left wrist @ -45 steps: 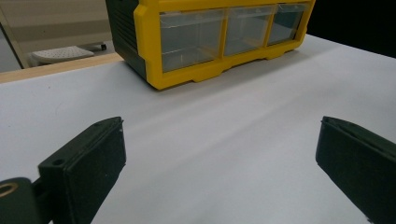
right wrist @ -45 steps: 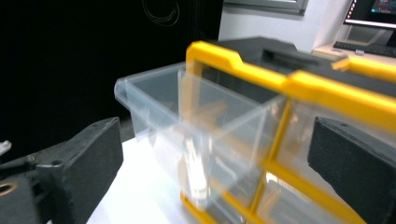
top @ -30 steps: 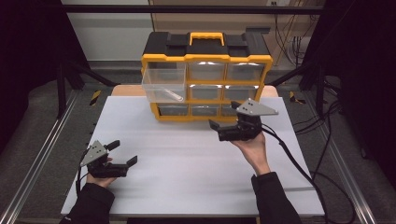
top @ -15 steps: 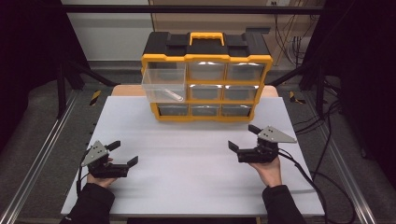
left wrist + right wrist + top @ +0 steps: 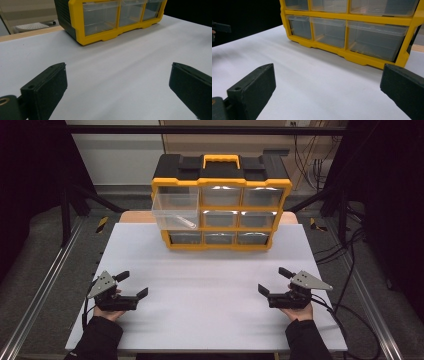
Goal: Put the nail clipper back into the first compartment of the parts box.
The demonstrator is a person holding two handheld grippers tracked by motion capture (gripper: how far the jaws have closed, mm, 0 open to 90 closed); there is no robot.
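The drawer cabinet (image 5: 220, 202) stands at the middle of the far edge of the bench (image 5: 210, 320), well apart from both grippers. Its frame is yellow plastic with a black top and a yellow carry handle. The front holds three rows of three clear plastic drawers. The upper-left drawer (image 5: 174, 212) is pulled out toward the near edge and projects past the frame; a thin pale item lies in it, too small to identify. The other drawers sit flush. The contents of the closed drawers cannot be made out through the glare on their fronts.

The left gripper (image 5: 132, 285) rests near the near-left corner of the bench, held by a hand (image 5: 111, 311) in a dark sleeve. Its jaws are spread wide with nothing between them. In the left gripper view the cabinet's lower row (image 5: 117, 17) lies ahead and above the gap between the jaws, with bare bench surface between.

The right gripper (image 5: 272, 281) rests near the near-right corner, held by the other hand (image 5: 296, 312). Its jaws are likewise spread wide and empty. In the right gripper view the cabinet's lower rows (image 5: 347, 27) lie ahead; the frame's top is cut off by the picture edge.

The bench surface is a smooth, matt white sheet. Each gripper is black with a grey three-cornered plate on top, and a cable trails from it.
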